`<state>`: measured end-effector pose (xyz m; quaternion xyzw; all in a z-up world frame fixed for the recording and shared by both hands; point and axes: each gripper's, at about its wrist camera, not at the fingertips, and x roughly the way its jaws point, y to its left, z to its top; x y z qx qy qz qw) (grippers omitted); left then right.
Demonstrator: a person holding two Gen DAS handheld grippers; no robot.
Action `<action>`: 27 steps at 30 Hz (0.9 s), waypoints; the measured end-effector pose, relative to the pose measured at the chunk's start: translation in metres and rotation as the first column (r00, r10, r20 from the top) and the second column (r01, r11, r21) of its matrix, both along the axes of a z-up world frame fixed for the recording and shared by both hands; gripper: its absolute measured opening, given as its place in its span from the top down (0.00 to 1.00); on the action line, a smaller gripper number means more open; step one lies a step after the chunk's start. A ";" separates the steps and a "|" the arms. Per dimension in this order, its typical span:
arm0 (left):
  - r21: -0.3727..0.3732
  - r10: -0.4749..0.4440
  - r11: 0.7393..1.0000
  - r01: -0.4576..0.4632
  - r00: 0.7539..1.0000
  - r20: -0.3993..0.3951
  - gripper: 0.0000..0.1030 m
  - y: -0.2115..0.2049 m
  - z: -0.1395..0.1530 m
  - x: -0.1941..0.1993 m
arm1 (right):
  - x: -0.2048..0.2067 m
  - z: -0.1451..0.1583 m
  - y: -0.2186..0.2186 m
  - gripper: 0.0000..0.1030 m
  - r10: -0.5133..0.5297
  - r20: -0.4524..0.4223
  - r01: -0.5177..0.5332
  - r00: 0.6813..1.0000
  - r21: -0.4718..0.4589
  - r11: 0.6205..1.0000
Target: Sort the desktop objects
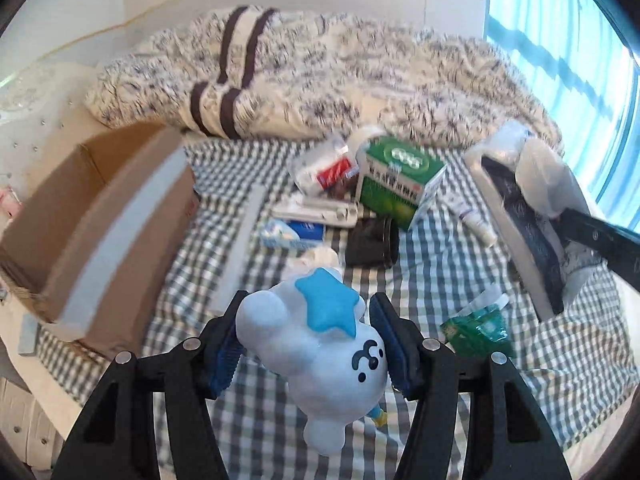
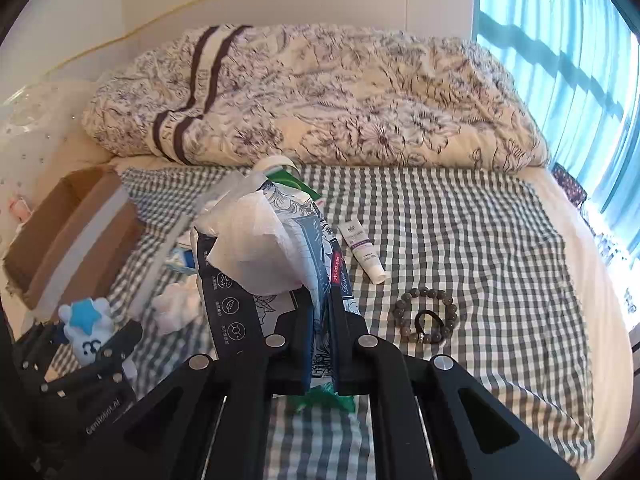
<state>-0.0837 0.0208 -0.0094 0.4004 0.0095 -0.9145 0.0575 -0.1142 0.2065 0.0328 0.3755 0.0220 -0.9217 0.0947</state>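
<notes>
A bed covered with a green-and-white checked cloth holds a scatter of small things; a flowered quilt is heaped along its far side. The left claw is closed on a pale blue toy with a bright blue star on its head, lifted above the cloth; its blue pads press the toy from both sides. The right claw is closed on a pack of tissues, dark with a flower print, a white tissue sticking out of its top; the pack is held upright above the cloth.

Taking the green medicine box as the landmark: an open cardboard box sits far to its left at the edge of the bed; a black jar lies just in front of it; a white tube lies just to its right; a clear packet with red print lies against its left side; a blue-and-white packet lies in front and to the left; a crumpled green wrapper lies well in front, to the right. In the right wrist view a bead bracelet lies on the cloth, nearer than the tube, with a black hair tie inside its ring.
</notes>
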 end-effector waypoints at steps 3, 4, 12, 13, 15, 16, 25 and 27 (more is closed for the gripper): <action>-0.004 0.012 1.000 -0.013 0.999 -0.029 0.40 -0.006 0.013 0.014 | 0.018 0.008 -0.003 0.94 0.005 -0.006 -0.005 1.000 -0.006 1.000; -0.001 0.018 1.000 -0.018 0.999 -0.036 0.40 -0.008 0.017 0.019 | 0.021 0.010 -0.003 0.94 0.004 -0.003 -0.004 1.000 -0.009 1.000; 0.002 0.038 0.999 -0.038 0.996 -0.078 0.40 -0.023 0.036 0.050 | 0.057 0.022 -0.014 0.94 0.028 0.006 -0.028 1.000 -0.019 0.999; 0.000 0.038 0.999 -0.038 0.996 -0.085 0.40 -0.025 0.037 0.055 | 0.059 0.022 -0.017 0.94 0.028 0.007 -0.028 1.000 -0.017 0.999; -0.002 0.045 0.999 -0.045 0.994 -0.095 0.40 -0.034 0.041 0.061 | 0.062 0.023 -0.024 0.94 0.032 0.009 -0.032 0.999 -0.012 0.999; 0.000 0.050 0.999 -0.050 0.994 -0.096 0.40 -0.039 0.042 0.063 | 0.062 0.024 -0.029 0.94 0.034 0.009 -0.034 0.999 -0.009 0.999; -0.004 0.145 0.989 -0.146 0.982 -0.120 0.40 -0.126 0.072 0.066 | 0.050 0.054 -0.120 0.94 0.156 -0.029 -0.157 0.987 -0.048 0.986; -0.022 0.174 0.984 -0.178 0.976 -0.132 0.40 -0.152 0.081 0.062 | 0.040 0.062 -0.157 0.94 0.202 -0.040 -0.204 0.979 -0.059 0.977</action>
